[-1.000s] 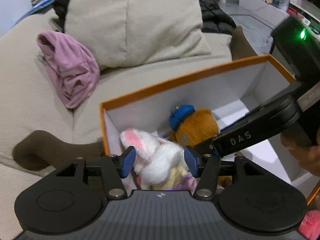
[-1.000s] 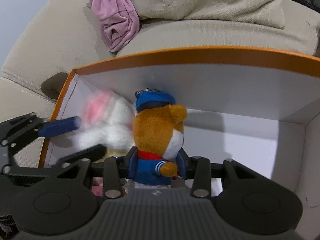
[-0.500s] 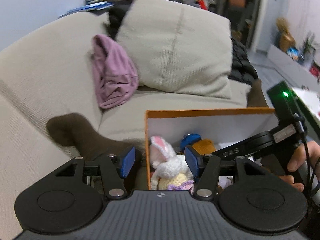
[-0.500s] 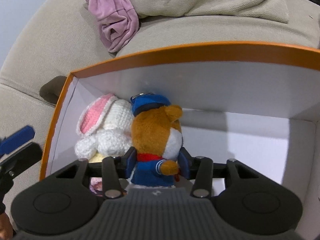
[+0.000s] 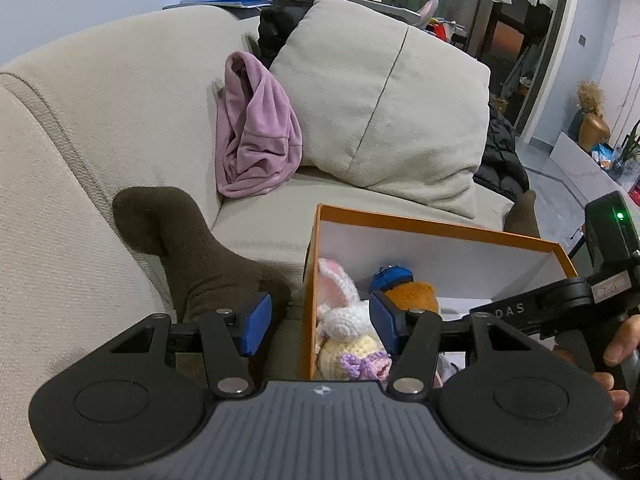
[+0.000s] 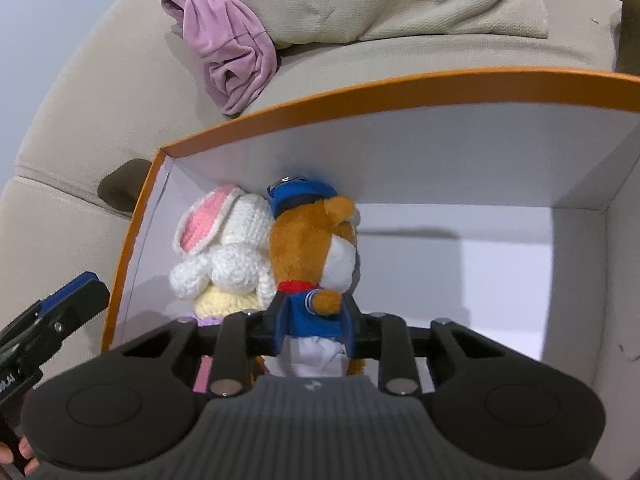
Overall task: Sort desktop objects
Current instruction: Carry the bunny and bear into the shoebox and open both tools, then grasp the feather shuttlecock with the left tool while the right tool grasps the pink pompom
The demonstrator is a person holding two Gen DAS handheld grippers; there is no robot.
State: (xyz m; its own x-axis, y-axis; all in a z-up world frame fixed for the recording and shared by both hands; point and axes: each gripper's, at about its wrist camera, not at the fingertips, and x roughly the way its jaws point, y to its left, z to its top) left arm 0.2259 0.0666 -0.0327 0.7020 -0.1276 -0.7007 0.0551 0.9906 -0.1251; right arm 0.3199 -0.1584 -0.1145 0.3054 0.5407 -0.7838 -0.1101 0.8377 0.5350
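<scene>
Right claw: closing on bear plush, inside orange box on sofa. Left claw: open, empty, outside box's left wall. Crochet rabbit boxed; bear unreleased.

Your left gripper is matte black with a ribbed grey housing, two round side discs, silver screws at the linkage pivots and bright blue pads on its fingers. Your right gripper matches it; its arm carries white "DAS" lettering and a black box with a green light.
</scene>
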